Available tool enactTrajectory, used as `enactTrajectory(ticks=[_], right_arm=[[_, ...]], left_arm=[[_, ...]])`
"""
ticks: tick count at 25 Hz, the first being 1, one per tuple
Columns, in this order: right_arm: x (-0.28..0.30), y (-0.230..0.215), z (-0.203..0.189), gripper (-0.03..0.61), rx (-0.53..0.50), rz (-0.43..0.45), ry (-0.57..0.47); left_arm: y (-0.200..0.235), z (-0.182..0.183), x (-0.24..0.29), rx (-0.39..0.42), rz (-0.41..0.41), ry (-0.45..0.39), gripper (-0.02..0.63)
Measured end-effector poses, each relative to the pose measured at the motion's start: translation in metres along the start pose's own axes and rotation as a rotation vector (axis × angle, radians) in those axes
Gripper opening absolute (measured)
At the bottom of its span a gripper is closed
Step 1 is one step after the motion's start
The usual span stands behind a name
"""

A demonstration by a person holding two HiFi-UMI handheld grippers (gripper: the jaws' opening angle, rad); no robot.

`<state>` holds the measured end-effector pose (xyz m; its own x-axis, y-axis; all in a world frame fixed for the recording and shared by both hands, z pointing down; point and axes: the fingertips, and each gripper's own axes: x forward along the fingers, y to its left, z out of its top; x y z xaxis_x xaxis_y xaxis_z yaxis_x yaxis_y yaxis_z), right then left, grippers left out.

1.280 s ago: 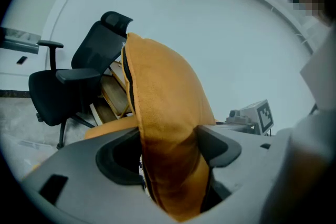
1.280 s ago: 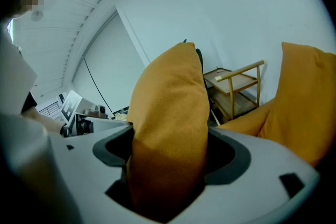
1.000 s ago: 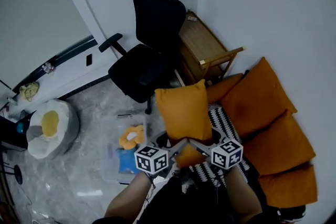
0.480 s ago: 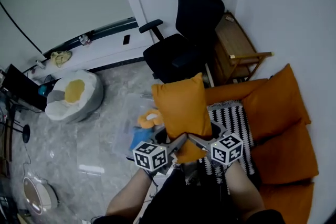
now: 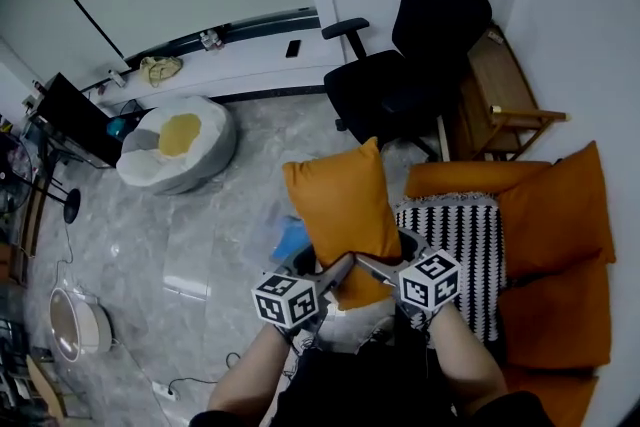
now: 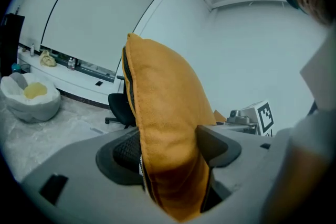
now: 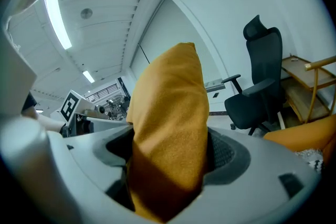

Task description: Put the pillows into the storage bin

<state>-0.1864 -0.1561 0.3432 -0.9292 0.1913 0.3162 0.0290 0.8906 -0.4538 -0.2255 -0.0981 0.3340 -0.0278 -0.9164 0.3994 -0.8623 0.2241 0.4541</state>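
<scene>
Orange pillow [image 5: 345,215] hangs upright in the air in front of the person, over the grey marble floor [image 5: 150,235], pinched along its lower edge from both sides. The left gripper [image 5: 335,273] has its fingers [image 6: 218,147] spread wide and pressed onto the thick fabric, the zip seam running between them. The right gripper [image 5: 375,267] grips the same edge from the other side, its fingers [image 7: 226,157] just as wide and sunk into the cloth.

The storage bin [image 5: 291,240] on the floor is almost wholly hidden behind the pillow; only a blue patch shows at the pillow's left edge. A second ago the bin and an orange soft toy in it lay in plain sight to the pillow's left.

The view has swung since then. The black office chair [image 5: 400,85] now stands at upper right instead of upper centre, and the bean bag [image 5: 175,145] has shifted from far left toward the upper middle. The sofa [image 5: 555,215] with its orange cushions and the black-and-white patterned throw [image 5: 460,235] lie to the right of the pillow. The grip on the pillow looks unchanged.
</scene>
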Motion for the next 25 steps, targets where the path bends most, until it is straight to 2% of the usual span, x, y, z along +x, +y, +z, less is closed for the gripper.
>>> enactTrajectory(ticks=[5, 11, 20, 25], right_arm=[[0.037, 0.023, -0.010, 0.408, 0.000, 0.031, 0.030], [0.088, 0.067, -0.014, 0.408, -0.042, 0.028, 0.065], [0.181, 0.152, -0.013, 0.410, -0.061, 0.018, 0.068], [0.225, 0.189, -0.026, 0.410, -0.052, 0.026, 0.068]], left_arm=[[0.035, -0.004, -0.026, -0.026, 0.033, -0.023, 0.324], [0.086, -0.002, -0.071, -0.060, 0.026, -0.059, 0.324], [0.176, 0.016, -0.157, -0.060, 0.006, -0.074, 0.324], [0.220, 0.013, -0.197, -0.058, 0.018, -0.066, 0.324]])
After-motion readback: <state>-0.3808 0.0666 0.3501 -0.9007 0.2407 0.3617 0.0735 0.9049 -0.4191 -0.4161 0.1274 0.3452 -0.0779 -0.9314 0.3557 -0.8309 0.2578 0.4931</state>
